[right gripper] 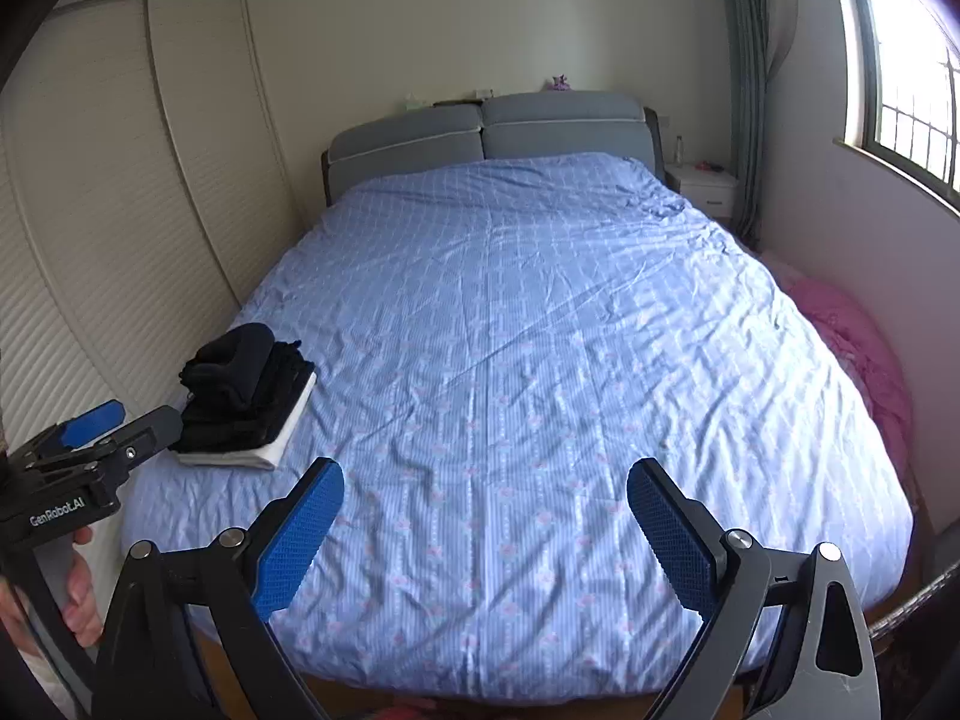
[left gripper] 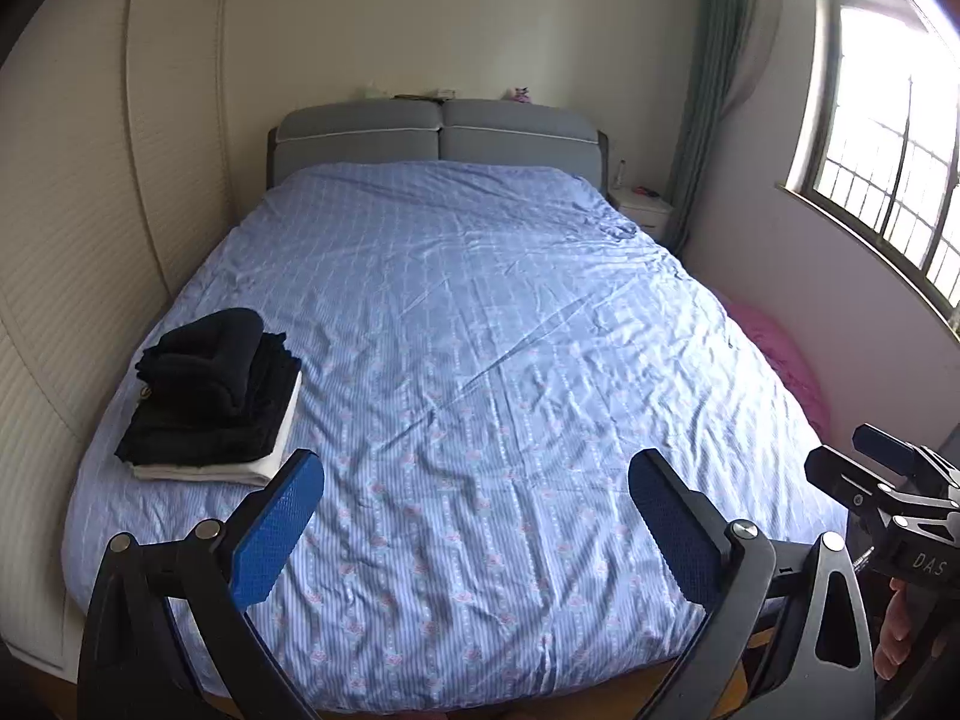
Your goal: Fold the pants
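Observation:
A stack of folded black pants [left gripper: 210,390] lies on a folded white garment [left gripper: 264,456] at the near left of the blue bed cover [left gripper: 480,330]. The same stack [right gripper: 240,390] shows in the right wrist view. My left gripper [left gripper: 474,516] is open and empty above the foot of the bed; it also shows at the left of the right wrist view [right gripper: 114,420]. My right gripper [right gripper: 486,522] is open and empty beside it, and shows at the right edge of the left wrist view [left gripper: 864,450]. No unfolded pants show on the bed.
A grey headboard [left gripper: 438,132] stands at the far end. A louvred wardrobe [left gripper: 72,240] runs along the left. A white nightstand [left gripper: 642,210], green curtain [left gripper: 708,90] and window [left gripper: 888,150] are at the right. A pink heap [right gripper: 858,348] lies beside the bed's right edge.

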Action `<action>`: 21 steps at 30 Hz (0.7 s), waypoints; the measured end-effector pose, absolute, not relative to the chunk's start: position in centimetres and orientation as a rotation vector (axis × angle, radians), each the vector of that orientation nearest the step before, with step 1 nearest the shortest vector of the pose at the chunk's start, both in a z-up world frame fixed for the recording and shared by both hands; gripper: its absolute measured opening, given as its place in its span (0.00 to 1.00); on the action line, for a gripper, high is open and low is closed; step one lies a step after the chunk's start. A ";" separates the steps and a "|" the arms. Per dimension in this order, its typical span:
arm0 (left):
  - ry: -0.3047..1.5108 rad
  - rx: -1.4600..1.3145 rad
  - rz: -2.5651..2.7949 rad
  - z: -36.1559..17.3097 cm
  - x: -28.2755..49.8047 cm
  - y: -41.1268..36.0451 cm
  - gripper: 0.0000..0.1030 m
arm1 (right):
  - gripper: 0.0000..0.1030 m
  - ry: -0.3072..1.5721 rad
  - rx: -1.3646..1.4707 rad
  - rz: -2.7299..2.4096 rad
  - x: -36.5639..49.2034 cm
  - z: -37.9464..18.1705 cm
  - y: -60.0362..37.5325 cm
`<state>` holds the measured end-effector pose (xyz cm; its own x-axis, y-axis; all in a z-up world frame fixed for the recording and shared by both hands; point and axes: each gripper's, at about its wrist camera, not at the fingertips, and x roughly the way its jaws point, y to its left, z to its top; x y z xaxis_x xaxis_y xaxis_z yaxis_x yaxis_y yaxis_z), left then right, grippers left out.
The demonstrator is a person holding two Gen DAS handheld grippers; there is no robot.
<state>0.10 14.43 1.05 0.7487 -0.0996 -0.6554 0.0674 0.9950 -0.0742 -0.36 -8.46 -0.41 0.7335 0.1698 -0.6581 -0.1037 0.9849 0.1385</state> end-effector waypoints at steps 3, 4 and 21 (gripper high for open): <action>0.713 -0.041 -0.099 1.5 -0.6 13.6 1.00 | 0.94 0.713 0.092 0.142 -1.5 0.2 -9.2; 0.712 -0.042 -0.100 1.5 -0.8 13.5 1.00 | 0.94 0.709 0.093 0.141 -1.8 0.4 -9.5; 0.679 -0.023 -0.108 2.5 -3.0 12.0 1.00 | 0.94 0.662 0.077 0.153 -3.8 1.7 -10.4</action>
